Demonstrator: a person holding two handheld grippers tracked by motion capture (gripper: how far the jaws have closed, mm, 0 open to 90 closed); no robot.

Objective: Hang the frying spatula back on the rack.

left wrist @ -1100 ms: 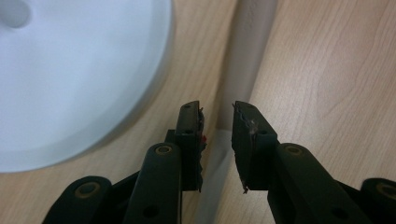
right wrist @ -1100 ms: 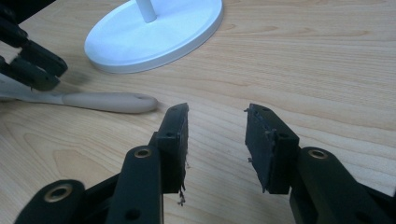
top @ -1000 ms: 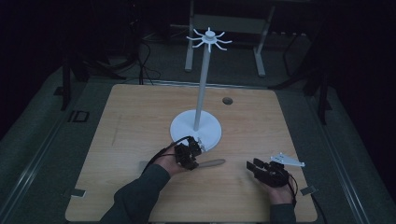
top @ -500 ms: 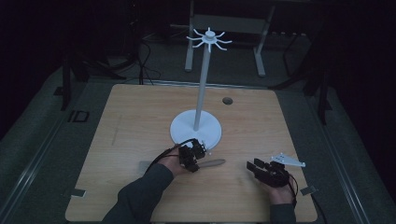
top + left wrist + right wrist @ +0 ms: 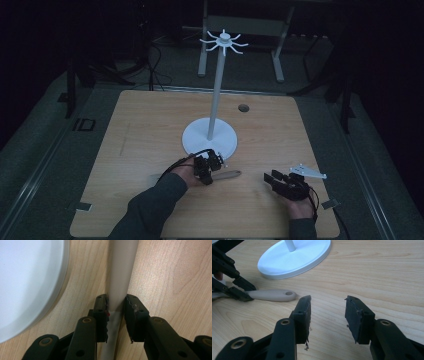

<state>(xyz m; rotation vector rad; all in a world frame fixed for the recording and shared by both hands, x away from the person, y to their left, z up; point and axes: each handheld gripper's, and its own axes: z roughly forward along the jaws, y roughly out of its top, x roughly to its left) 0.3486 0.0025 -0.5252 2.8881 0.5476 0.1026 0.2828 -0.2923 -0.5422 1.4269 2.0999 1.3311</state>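
A utensil with a beige handle (image 5: 229, 175) lies flat on the wooden table (image 5: 130, 135), just in front of a white stand's round base (image 5: 210, 142). The handle's end with its hole (image 5: 288, 293) points toward my right gripper. My left gripper (image 5: 215, 171) sits over the handle, its jaws pressed on both sides of it (image 5: 117, 302). My right gripper (image 5: 269, 178) rests low near the table's front right and is open with nothing between its fingers (image 5: 327, 302). The stand's thin pole (image 5: 216, 90) rises to a ring of hooks (image 5: 224, 41).
A small dark round hole (image 5: 243, 107) sits in the table behind the stand. Metal frame legs (image 5: 202, 50) stand on the floor beyond the far edge. Bare wood stretches across the left half and the front.
My left gripper has shifted slightly forward and down onto the handle. The right gripper and the stand have stayed put.
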